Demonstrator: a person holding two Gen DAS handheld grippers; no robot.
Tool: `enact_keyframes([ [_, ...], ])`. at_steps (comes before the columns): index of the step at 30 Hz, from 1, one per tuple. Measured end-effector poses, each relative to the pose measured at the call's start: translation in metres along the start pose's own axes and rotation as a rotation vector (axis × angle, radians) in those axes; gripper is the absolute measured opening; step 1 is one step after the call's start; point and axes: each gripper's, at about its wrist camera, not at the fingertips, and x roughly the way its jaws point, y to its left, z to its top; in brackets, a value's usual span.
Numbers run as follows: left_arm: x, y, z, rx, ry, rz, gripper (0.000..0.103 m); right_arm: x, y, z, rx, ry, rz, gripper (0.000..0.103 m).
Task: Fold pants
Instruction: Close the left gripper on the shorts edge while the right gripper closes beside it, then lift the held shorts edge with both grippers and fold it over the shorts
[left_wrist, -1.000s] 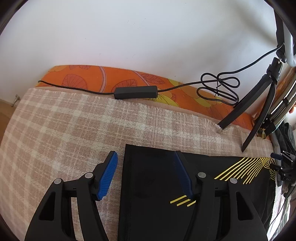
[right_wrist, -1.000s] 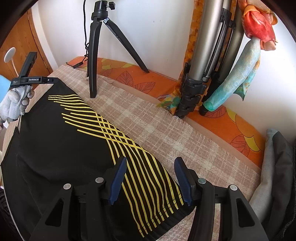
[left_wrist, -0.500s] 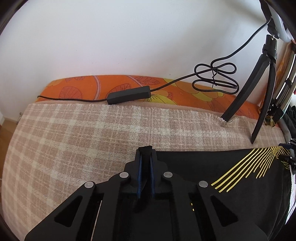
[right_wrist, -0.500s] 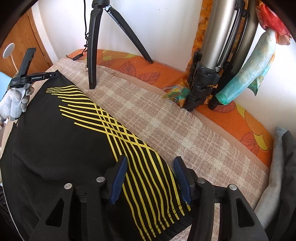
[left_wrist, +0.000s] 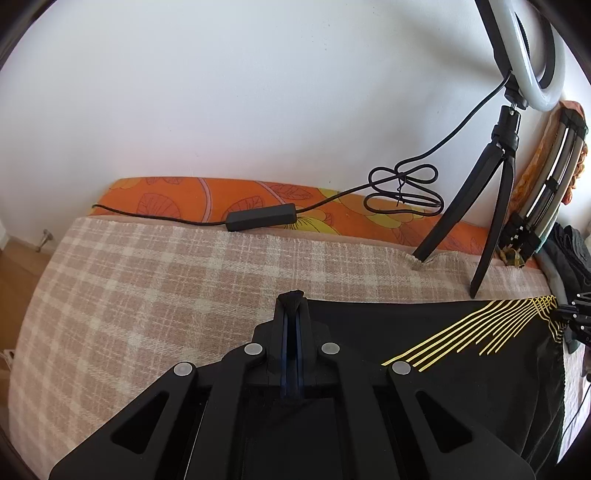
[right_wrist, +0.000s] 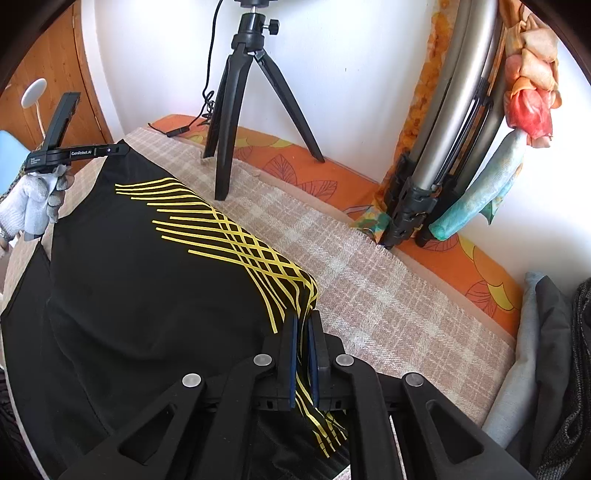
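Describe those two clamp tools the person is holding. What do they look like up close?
Both are matte black plastic. The left gripper and right gripper each have two flat fingers lined with blue pads, on angular arms with triangular cut-outs and round silver rivets. Seen from the side, the left one carries small white "GenRobot.AI" lettering. The hand holding it wears a pale grey knitted glove.

Left tool (left_wrist: 291, 314) and right tool (right_wrist: 303, 328), both clamped

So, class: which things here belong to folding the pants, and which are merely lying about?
Job: black pants with yellow stripes; left tongs; right tongs; beige checked blanket.

Lying about: black mini tripod; white ring light; black cable box.
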Motion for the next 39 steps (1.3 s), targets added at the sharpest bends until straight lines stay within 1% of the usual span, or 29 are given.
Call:
enact_keyframes([
  [5,-0.036,0.0,-0.004,-0.013,-0.031,-0.014,0.002,-0.027,0.012,0.0,-0.005,-0.026,-0.003,0.002],
  [10,-0.06,-0.009,-0.013,-0.018,-0.072,-0.016,0.002,-0.061,0.031,-0.002,-0.02,-0.073,-0.01,0.002],
  [12,-0.064,-0.008,-0.013,-0.027,-0.085,-0.023,0.002,-0.075,0.042,-0.006,-0.026,-0.091,-0.009,0.002],
  [16,-0.099,-0.006,-0.023,-0.026,-0.114,-0.031,0.002,-0.103,0.065,-0.021,-0.051,-0.103,-0.017,0.002],
  [24,-0.155,-0.007,-0.061,-0.044,-0.146,-0.046,0.002,-0.147,0.098,-0.057,-0.051,-0.135,-0.018,0.002],
  [30,-0.194,-0.014,-0.1,-0.044,-0.158,-0.055,0.002,-0.172,0.122,-0.097,-0.067,-0.146,-0.011,0.002],
  [35,-0.214,-0.016,-0.14,-0.048,-0.147,-0.06,0.002,-0.182,0.142,-0.128,-0.086,-0.136,-0.008,0.002],
  [39,-0.224,-0.016,-0.168,-0.036,-0.143,-0.057,0.002,-0.181,0.158,-0.154,-0.104,-0.117,-0.002,0.002],
])
